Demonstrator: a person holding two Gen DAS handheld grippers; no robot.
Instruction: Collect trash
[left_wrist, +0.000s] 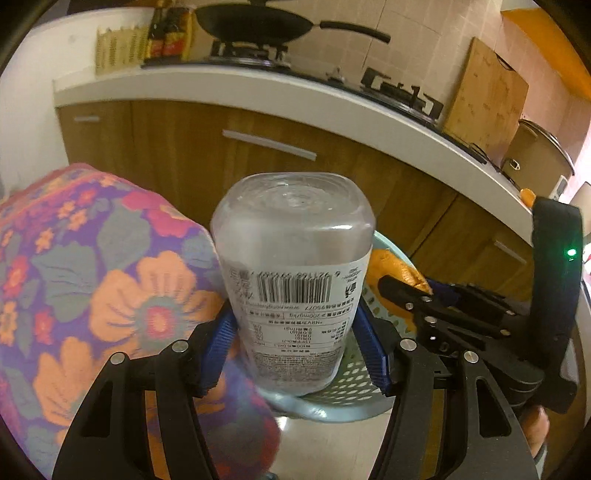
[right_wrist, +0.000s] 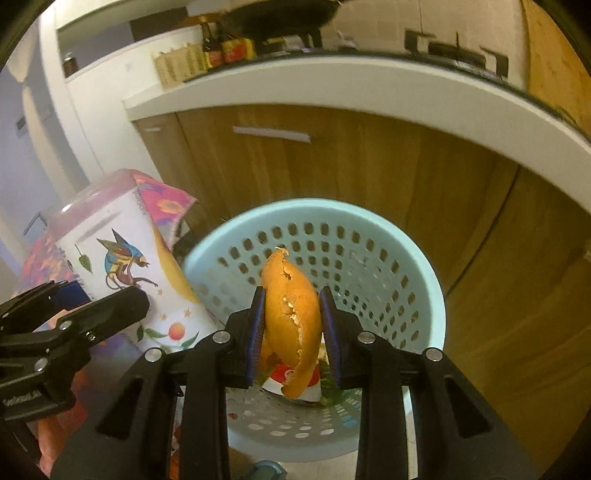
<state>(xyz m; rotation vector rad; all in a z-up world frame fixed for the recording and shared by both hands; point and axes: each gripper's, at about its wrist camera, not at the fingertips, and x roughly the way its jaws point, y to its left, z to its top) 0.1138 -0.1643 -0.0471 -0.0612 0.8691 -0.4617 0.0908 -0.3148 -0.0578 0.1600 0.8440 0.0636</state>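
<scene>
Because both pieces of trash are bound for the pale-blue perforated plastic basket (right_wrist: 373, 258) on the floor below the counter's front edge, each is carried bin-ward — the right hand-held gripper (right_wrist: 293, 325) clamped on a curled orange peel (right_wrist: 291, 314) over the basket's mouth, the left hand-held gripper (left_wrist: 295, 339) clamped on a clear plastic bottle with a printed label (left_wrist: 295, 280), base forward, near its rim.

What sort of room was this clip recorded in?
Most likely a home kitchen: a wok sits on a gas stove set in a white countertop, with wooden cabinets beneath and a cutting board leaning on the tiled wall.
</scene>
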